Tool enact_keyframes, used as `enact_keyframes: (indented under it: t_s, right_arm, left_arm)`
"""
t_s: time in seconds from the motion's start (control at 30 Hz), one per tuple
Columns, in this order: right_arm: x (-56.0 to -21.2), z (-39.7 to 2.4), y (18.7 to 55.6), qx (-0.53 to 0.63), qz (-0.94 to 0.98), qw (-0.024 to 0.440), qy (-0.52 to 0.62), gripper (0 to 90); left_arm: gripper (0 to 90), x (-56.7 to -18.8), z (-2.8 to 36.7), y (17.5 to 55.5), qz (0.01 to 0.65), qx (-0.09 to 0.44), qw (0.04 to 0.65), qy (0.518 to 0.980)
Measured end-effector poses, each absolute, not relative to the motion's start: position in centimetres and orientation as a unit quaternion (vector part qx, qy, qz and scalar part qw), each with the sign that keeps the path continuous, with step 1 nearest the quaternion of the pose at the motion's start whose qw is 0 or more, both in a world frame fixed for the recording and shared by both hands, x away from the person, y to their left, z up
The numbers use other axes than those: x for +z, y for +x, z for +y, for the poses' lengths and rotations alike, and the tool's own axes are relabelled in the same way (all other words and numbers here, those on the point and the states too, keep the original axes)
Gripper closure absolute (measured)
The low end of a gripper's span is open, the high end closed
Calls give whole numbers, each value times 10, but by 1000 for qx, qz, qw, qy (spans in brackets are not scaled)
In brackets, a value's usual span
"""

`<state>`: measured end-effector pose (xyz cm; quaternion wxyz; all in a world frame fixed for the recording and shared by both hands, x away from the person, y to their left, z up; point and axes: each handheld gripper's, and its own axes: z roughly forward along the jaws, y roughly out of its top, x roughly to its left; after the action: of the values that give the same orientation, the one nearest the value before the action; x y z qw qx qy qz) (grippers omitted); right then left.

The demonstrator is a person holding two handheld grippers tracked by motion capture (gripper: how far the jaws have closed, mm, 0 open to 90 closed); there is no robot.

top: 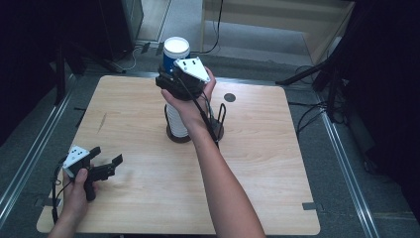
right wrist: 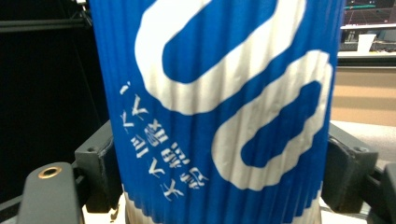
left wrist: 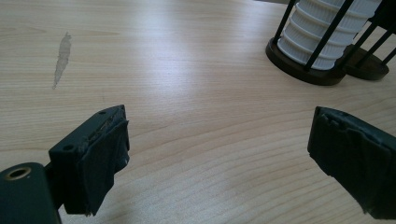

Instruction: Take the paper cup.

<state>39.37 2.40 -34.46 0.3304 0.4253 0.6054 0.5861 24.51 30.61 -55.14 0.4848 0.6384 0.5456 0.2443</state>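
Tabletop [top: 148, 198]: light wood w/ rounded corners, standing on grey floor w/ dark surroundings. A faint grey smear [left wrist: 61, 58] marks the wood toward the left edge, and a small dark round spot [top: 229, 97] sits near the far edge, right of centre.

Cup rack [top: 218, 130]: dark round bases w/ thin black upright rods, about mid-tabletop, slightly toward the far edge. One slot holds a stack of white ribbed cups [top: 175, 121]; in the left gripper view the rods cage that stack [left wrist: 327, 32], and a second base lies just beside it.

Right forearm comes in from the near edge and reaches over the rack. Right hand-held gripper [top: 174, 75] is held up above the stack, near the far edge, grey three-cornered plate on top. It's clamped on a blue paper cup [top: 176, 54] w/ white rim; the cup is lifted off the stack, upright, open end up in the high view. In the right gripper view the cup [right wrist: 219, 107] is blue w/ ribbed wall, white wavy pattern and white printed characters, black pads pressing on both sides.

Left hand-held gripper [top: 106, 159]: near the front-left corner, low over the wood, jaws apart w/ nothing between them; left gripper view shows bare wood between the two pads, gripper [left wrist: 219, 158] pointing toward the rack.
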Motion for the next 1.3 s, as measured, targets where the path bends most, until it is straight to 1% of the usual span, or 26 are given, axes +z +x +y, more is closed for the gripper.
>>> enact_keyframes:
  t_s: [0.2, 0.7, 1.1, 1.3]
  right_arm:
    - [-337, 22, 393, 591, 601, 336, 420, 175]
    - [-306, 13, 386, 606, 586, 352, 407, 175]
    - [-300, -3, 384, 605, 577, 356, 417, 175]
    - [-302, -20, 381, 600, 571, 364, 425, 174]
  left_arm:
    - [62, -551, 306, 245, 545, 245, 485, 638]
    - [62, -551, 306, 245, 546, 244, 485, 638]
    - [62, -551, 306, 245, 546, 244, 485, 638]
    - [62, -552, 307, 245, 547, 245, 487, 635]
